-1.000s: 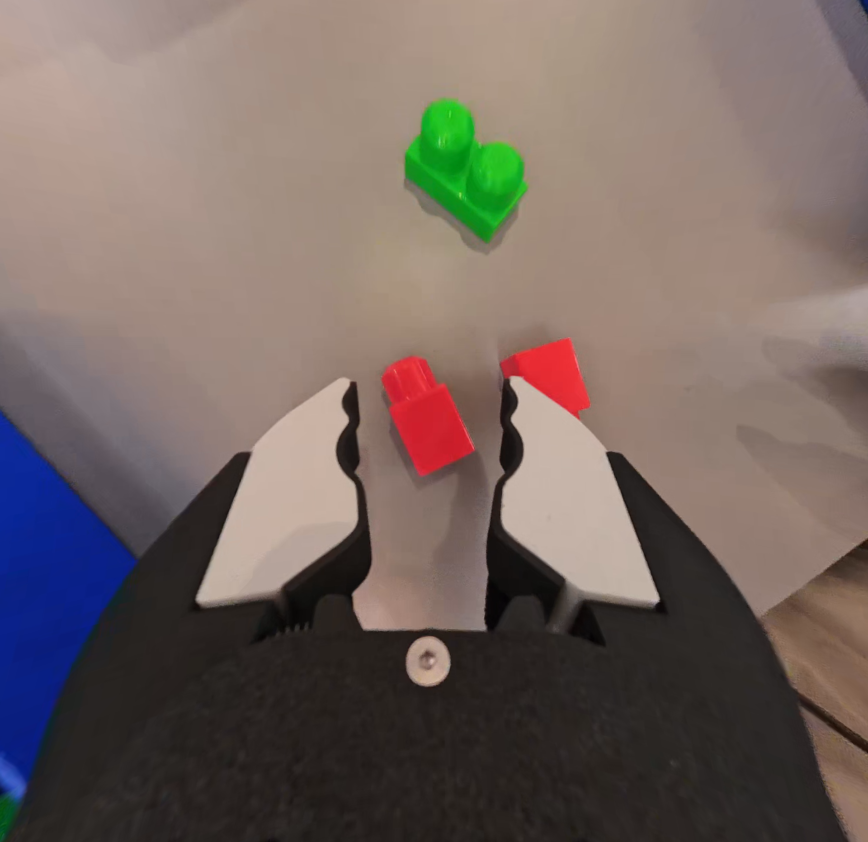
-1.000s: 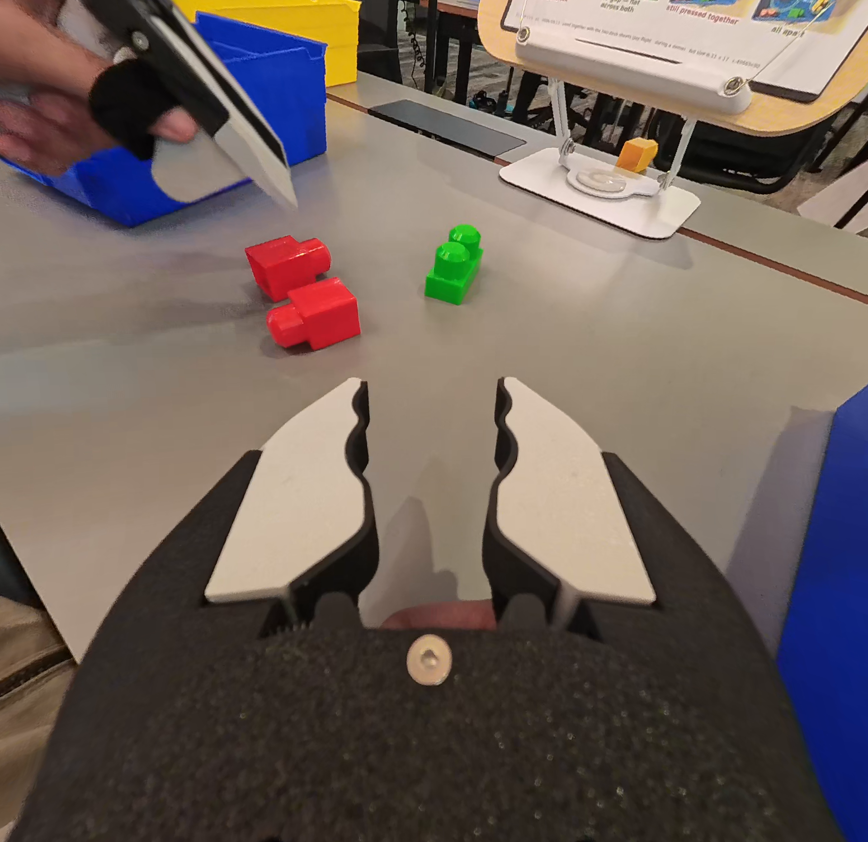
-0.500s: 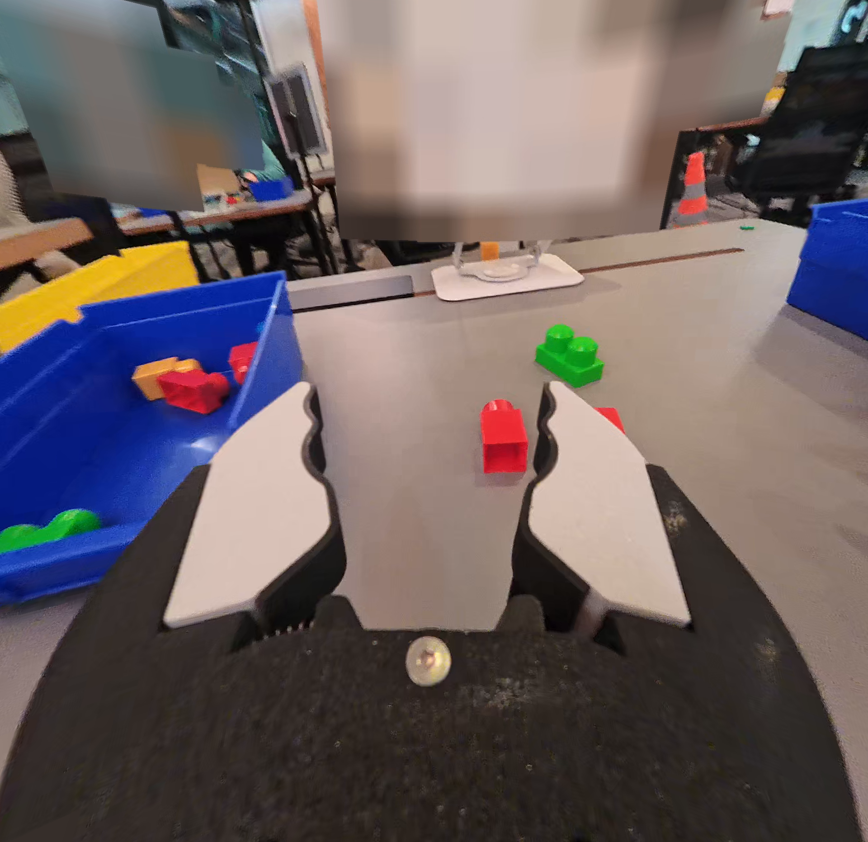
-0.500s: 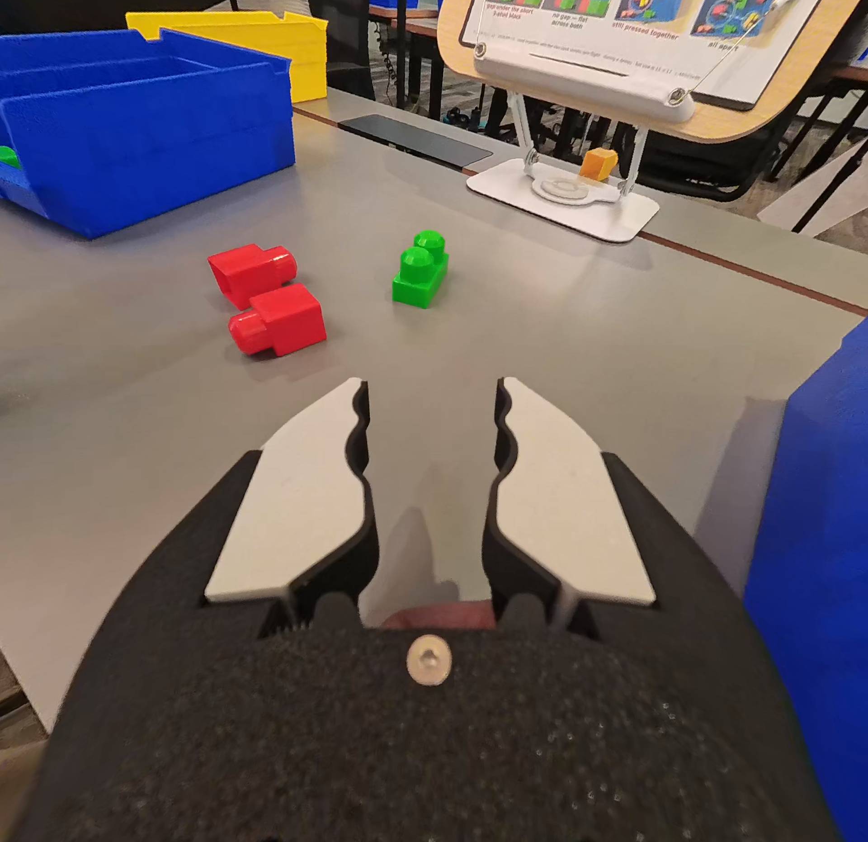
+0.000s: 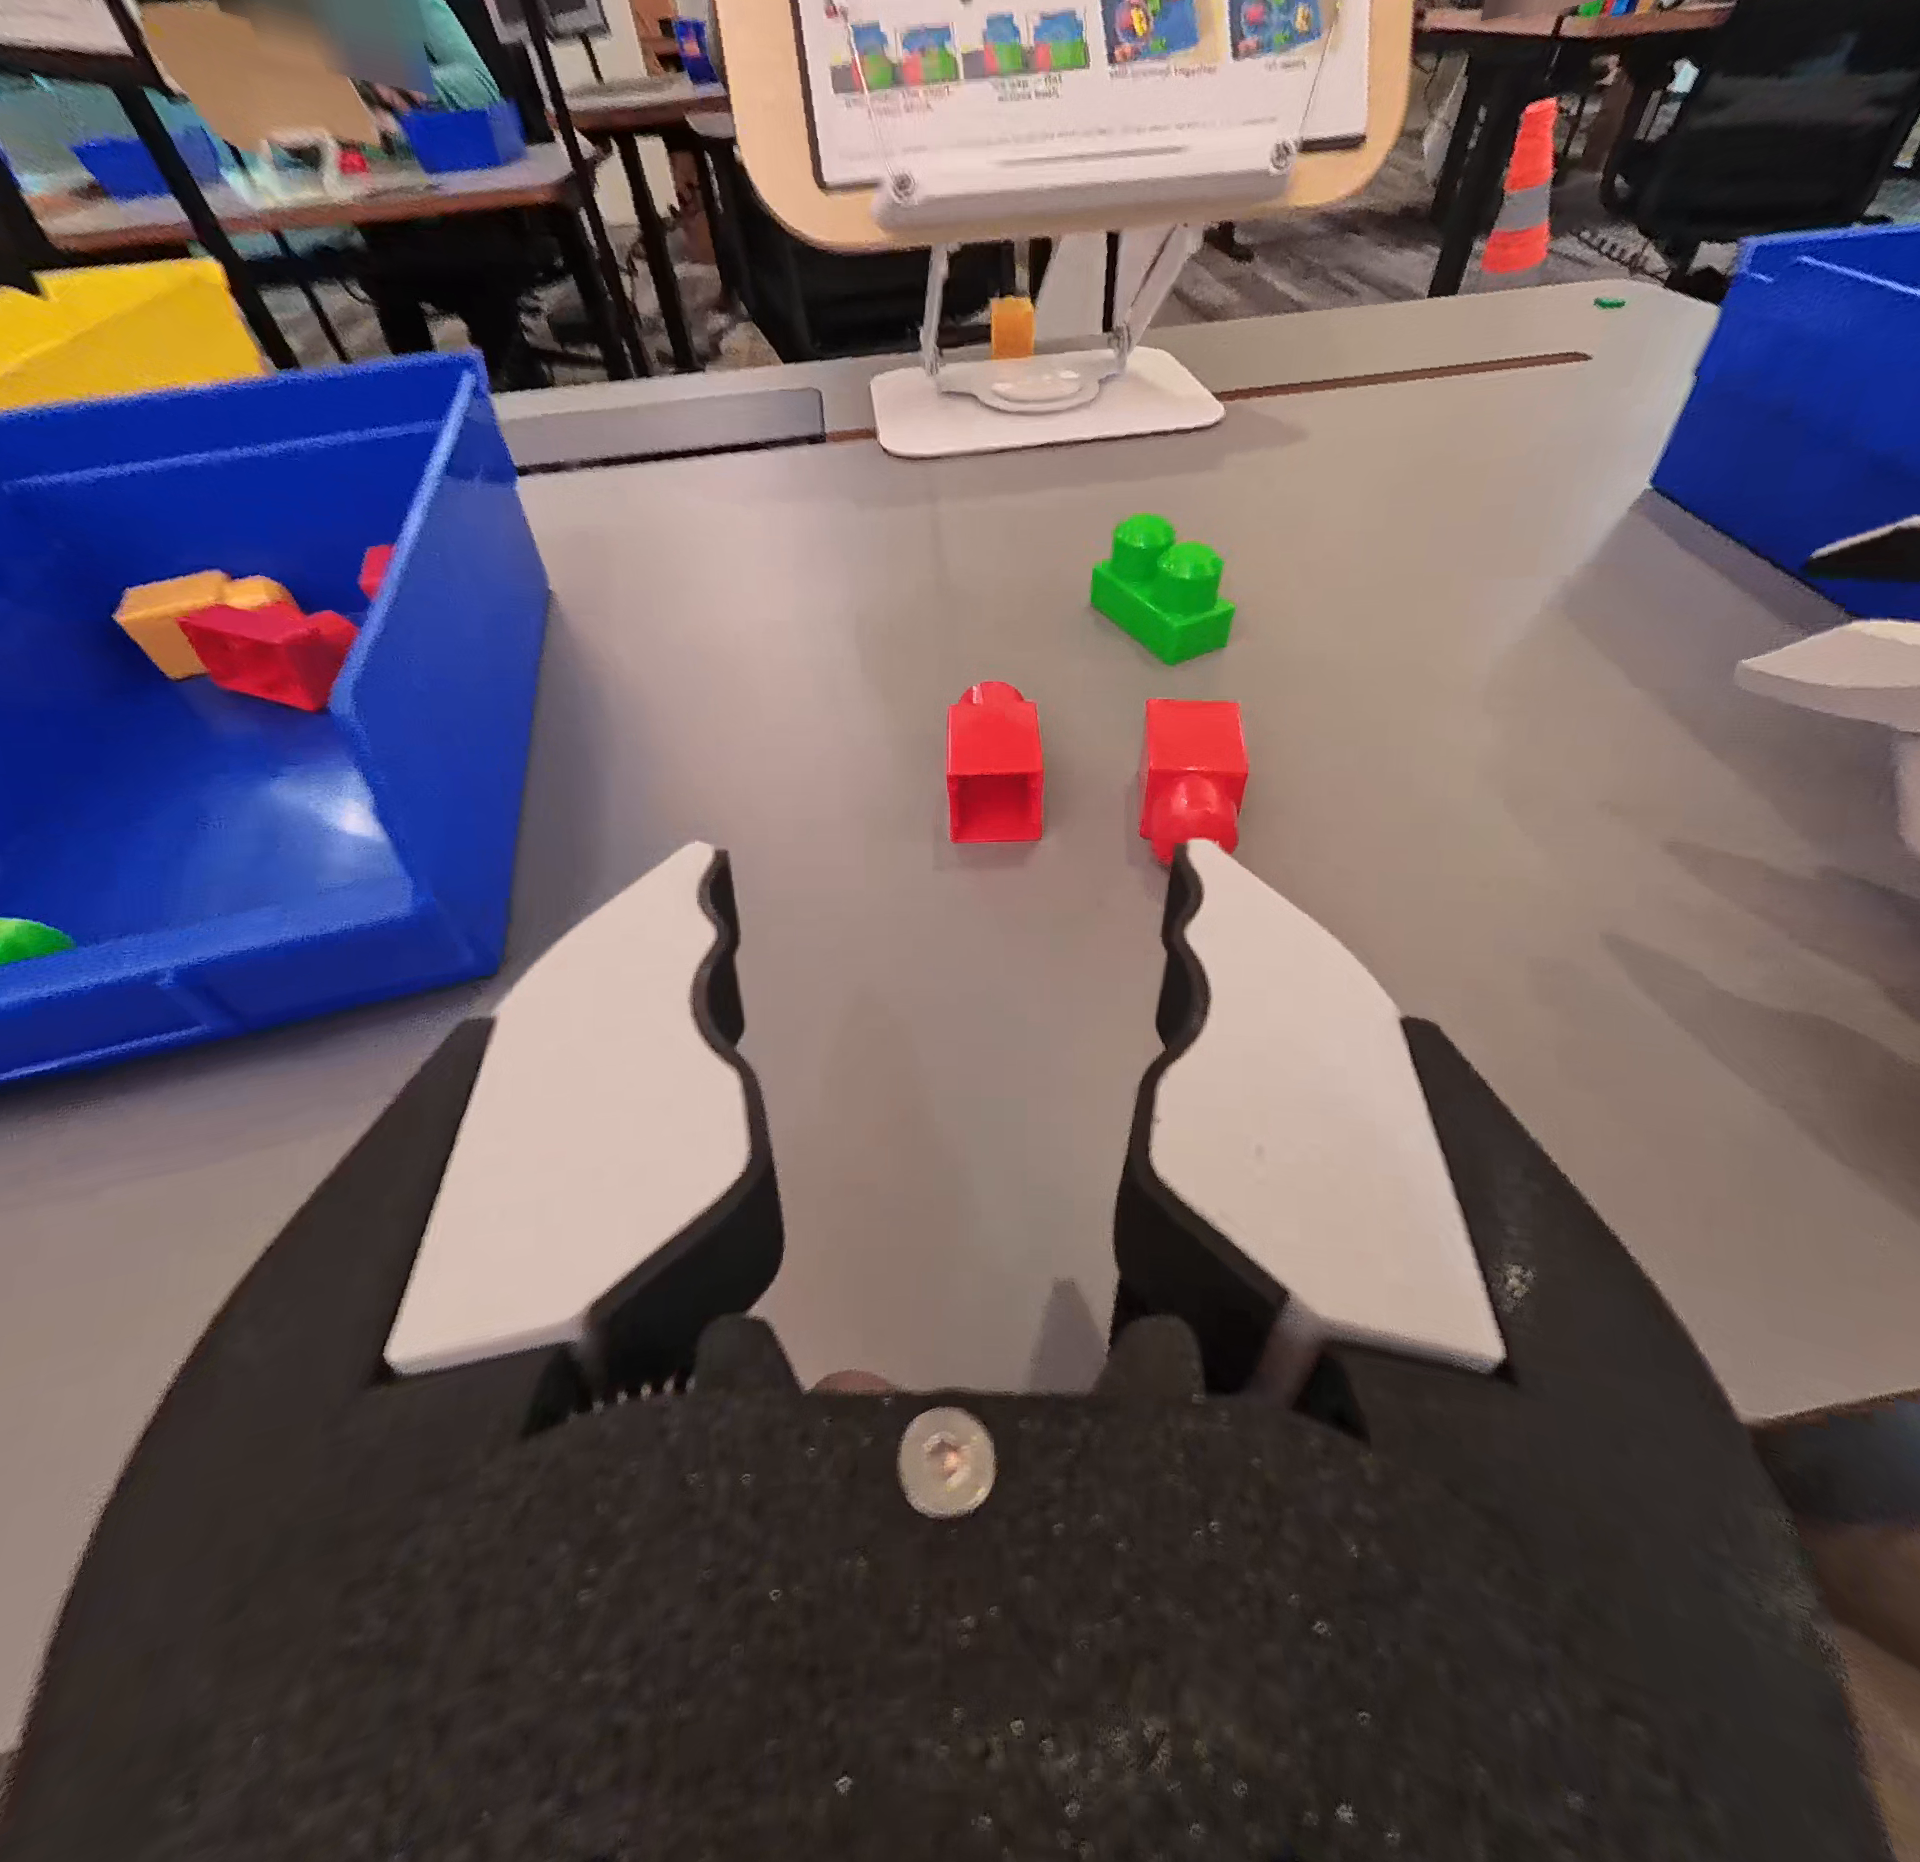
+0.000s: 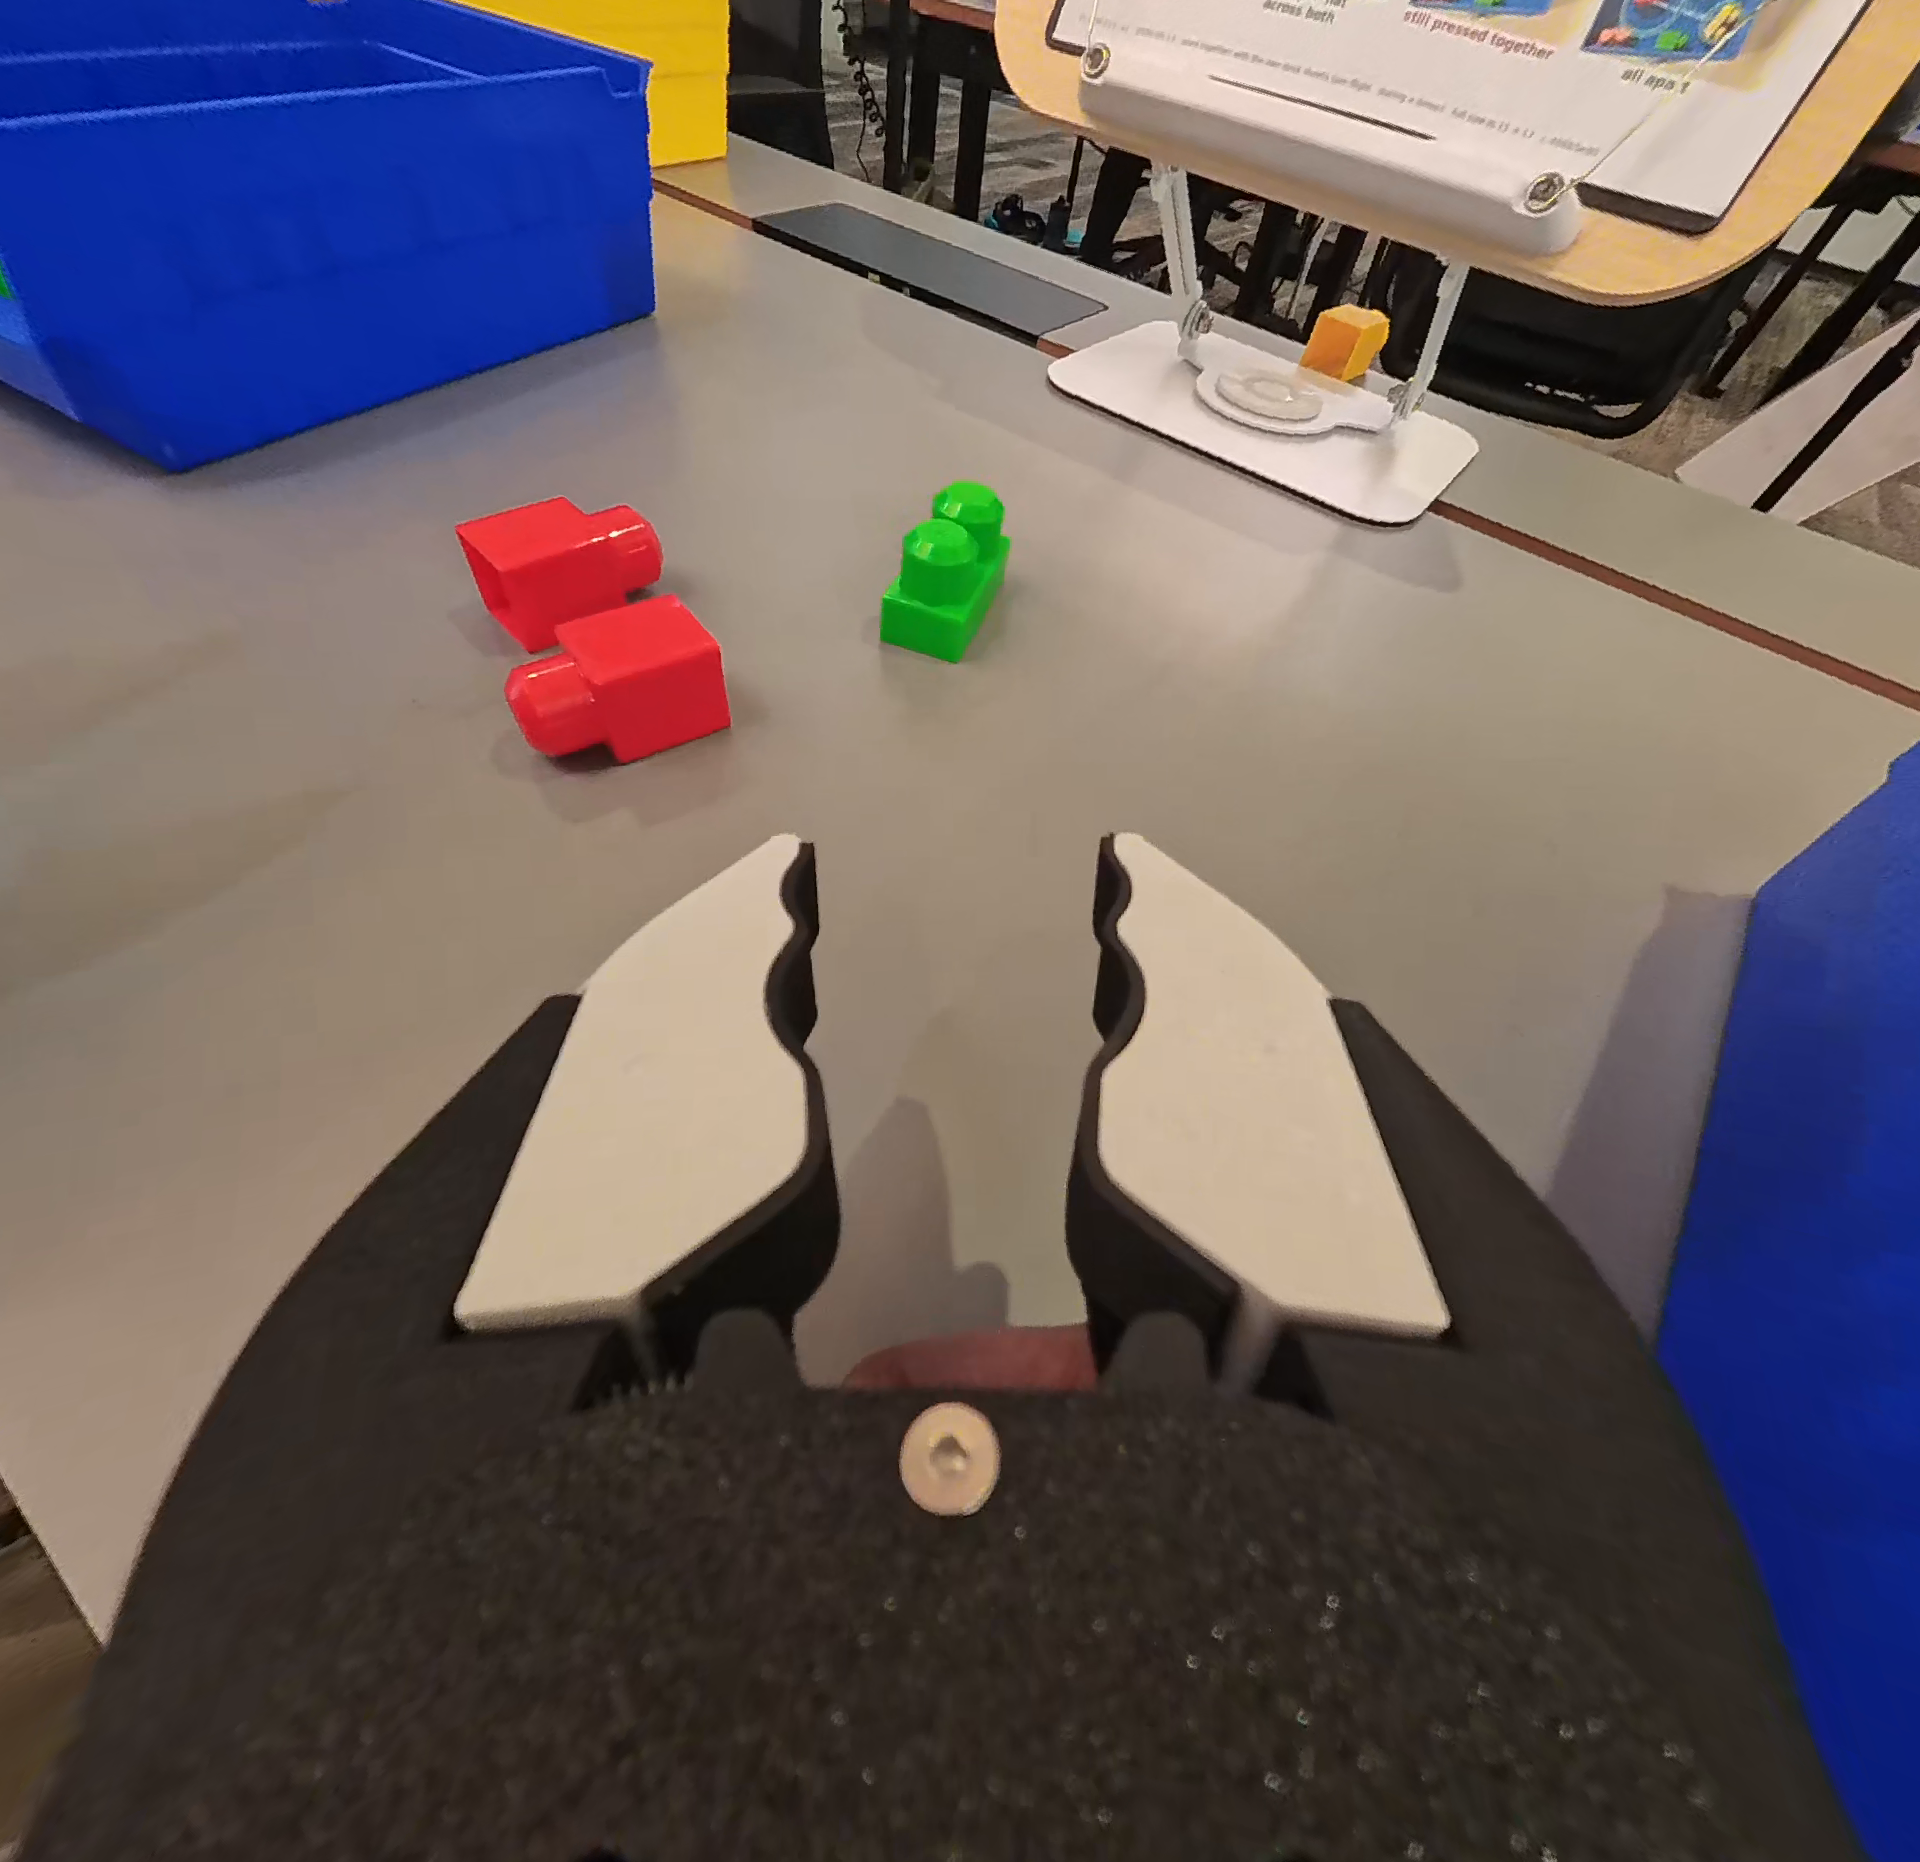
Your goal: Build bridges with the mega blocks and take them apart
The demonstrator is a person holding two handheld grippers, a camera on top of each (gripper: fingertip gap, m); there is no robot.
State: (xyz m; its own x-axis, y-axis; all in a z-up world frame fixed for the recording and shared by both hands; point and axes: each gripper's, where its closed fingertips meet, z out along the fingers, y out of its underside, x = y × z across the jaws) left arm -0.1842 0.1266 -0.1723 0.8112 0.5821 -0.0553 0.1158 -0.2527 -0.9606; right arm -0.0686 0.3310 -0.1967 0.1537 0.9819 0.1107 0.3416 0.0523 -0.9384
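Two glossy red one-stud blocks lying beside upright green two-stud block on smooth grey bench; left tool and right tool wide, empty.

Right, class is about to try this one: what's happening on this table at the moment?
A person holds two grippers over a grey table, and both the left gripper and the right gripper are open and empty. Two red one-stud blocks lie on their sides, close together. A green two-stud block stands upright nearby. No bridge is standing right now; the pieces are all apart.
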